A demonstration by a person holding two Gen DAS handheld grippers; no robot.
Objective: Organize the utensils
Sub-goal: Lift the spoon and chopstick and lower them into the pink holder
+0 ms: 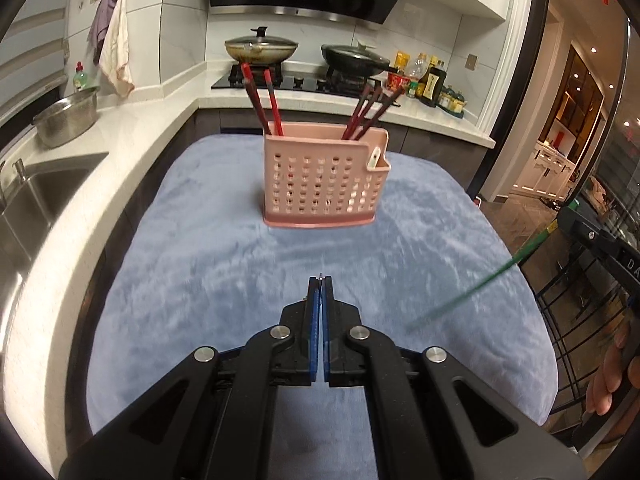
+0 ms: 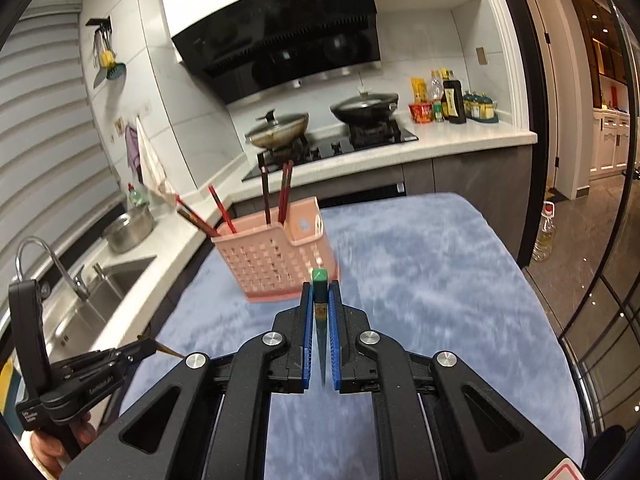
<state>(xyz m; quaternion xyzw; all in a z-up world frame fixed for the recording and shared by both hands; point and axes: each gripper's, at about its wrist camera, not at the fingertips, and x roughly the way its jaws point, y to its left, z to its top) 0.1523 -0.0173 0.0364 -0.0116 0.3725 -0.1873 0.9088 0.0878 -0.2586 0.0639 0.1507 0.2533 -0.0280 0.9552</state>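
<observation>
Here, a worktop (image 1: 240,280) under a fluffy blue cloth (image 2: 420,280) is carrying a pink slotted basket (image 1: 320,184), which is standing upright toward the far end of the cloth. The basket is holding dark red chopsticks (image 1: 262,96): two are leaning left out of its left end, and a bunch of others (image 1: 368,112) is leaning right out of the other end. A small side pocket (image 1: 378,160) on the basket's right corner is showing something pale inside; what it is cannot be told.

Behind, a kitchen counter is bearing a steel bowl (image 1: 66,120) beside a sink (image 1: 36,196), and two lidded pans are sitting on the stove.

The right tool (image 2: 320,292) is pinching a green chopstick (image 2: 320,312) between its blue pads, thick end pointing toward the basket. The left tool (image 1: 320,280) is squeezed tight on a thin brownish stick (image 2: 170,350), whose tip is sticking out past the pads in the right wrist view.
</observation>
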